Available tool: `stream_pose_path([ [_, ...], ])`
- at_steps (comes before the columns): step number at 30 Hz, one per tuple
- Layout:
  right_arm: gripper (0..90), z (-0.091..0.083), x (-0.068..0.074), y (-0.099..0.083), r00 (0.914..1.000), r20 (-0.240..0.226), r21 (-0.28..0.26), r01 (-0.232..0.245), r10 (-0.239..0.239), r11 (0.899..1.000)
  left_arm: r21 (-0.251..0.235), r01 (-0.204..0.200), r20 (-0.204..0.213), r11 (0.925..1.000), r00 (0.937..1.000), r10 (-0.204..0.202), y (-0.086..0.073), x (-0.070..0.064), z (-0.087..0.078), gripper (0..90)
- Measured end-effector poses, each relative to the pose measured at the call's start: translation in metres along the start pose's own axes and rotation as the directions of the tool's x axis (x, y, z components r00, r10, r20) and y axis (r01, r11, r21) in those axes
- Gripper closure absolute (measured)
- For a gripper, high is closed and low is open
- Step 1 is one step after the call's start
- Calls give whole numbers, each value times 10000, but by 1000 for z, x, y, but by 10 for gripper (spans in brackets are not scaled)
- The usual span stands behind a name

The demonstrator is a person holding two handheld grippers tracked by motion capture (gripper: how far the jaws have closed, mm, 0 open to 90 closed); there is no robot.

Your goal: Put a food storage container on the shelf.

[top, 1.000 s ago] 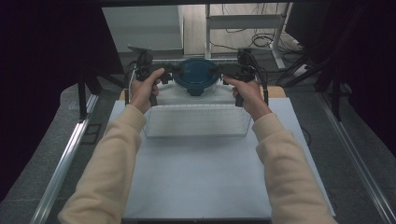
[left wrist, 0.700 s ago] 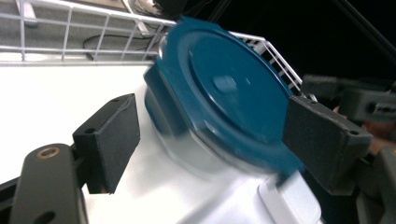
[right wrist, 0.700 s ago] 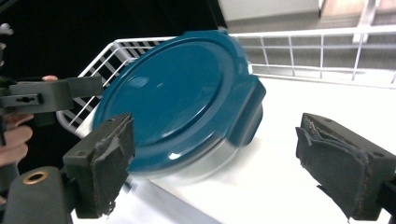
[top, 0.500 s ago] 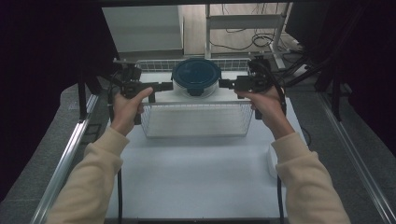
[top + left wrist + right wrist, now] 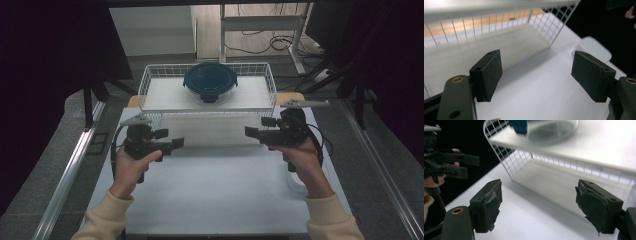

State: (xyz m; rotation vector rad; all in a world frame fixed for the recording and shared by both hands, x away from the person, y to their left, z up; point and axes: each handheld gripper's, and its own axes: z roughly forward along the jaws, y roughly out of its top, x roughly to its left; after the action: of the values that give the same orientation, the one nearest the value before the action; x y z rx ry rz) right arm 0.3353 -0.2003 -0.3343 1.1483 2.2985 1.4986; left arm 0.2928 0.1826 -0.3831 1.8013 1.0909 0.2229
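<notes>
Basket work comes first from the left hand-held gripper (image 5: 176,143), whose jaws stand spread with nothing between them, hovering over the counter (image 5: 215,195) just in front of the white wire basket (image 5: 150,82); the right hand-held gripper (image 5: 248,131) mirrors it on the other side, jaws likewise apart and empty. Beyond both, the basket sits upside down at the far edge of the counter, with a dark blue lidded container (image 5: 210,80) resting on top of it. A likely risk: if either jaw nudges or lifts the thin wire unevenly, the basket could tilt and the container could slide off
</notes>
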Motion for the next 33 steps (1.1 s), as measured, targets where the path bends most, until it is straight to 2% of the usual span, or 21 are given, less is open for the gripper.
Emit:
stream_pose_path([
  [4, 214, -7, 0, -24, 9994, 243, 276, 244, -251, 9993, 105, 59, -24, 9999, 10000, -59, -20, -4, 1, 243],
  [7, 222, -9, 1, -44, 9985, 348, 575, 401, -422, 9975, 396, 121, -23, 9991, 9999, -120, -37, -6, 3, 243],
  [9, 223, -11, 0, -60, 9986, 360, 769, 351, -379, 9964, 524, 68, -119, 9986, 9999, -62, -46, -6, 5, 244],
  [11, 225, -11, -1, -72, 9982, 495, 925, 278, -325, 9953, 564, 236, -156, 9981, 9996, -227, -56, -5, 7, 244],
  [13, 227, -11, -2, -80, 9985, 486, 1011, 187, -237, 9947, 803, 267, -244, 9964, 9994, -248, -62, -4, 11, 244],
  [15, 231, -11, 0, -88, 9986, 498, 1122, 135, -192, 9936, 770, 376, -429, 9963, 9985, -344, -67, -3, 11, 245],
  [17, 234, -11, 1, -95, 9980, 544, 1252, 239, -309, 9918, 837, 505, -415, 9952, 9980, -471, -74, -2, 12, 247],
  [19, 243, -11, 0, -102, 9970, 591, 1469, 400, -491, 9883, 1054, 457, -453, 9934, 9981, -411, -82, -2, 13, 246],
  [25, 252, -2, -6, -124, 9975, 500, 2001, 381, -490, 9790, 1212, 471, -616, 9915, 9973, -399, -89, 6, 12, 247],
  [33, 272, 2, -4, -126, 9972, 509, 2117, 428, -547, 9764, 1336, 474, -735, 9899, 9966, -378, -93, 10, 13, 250],
])
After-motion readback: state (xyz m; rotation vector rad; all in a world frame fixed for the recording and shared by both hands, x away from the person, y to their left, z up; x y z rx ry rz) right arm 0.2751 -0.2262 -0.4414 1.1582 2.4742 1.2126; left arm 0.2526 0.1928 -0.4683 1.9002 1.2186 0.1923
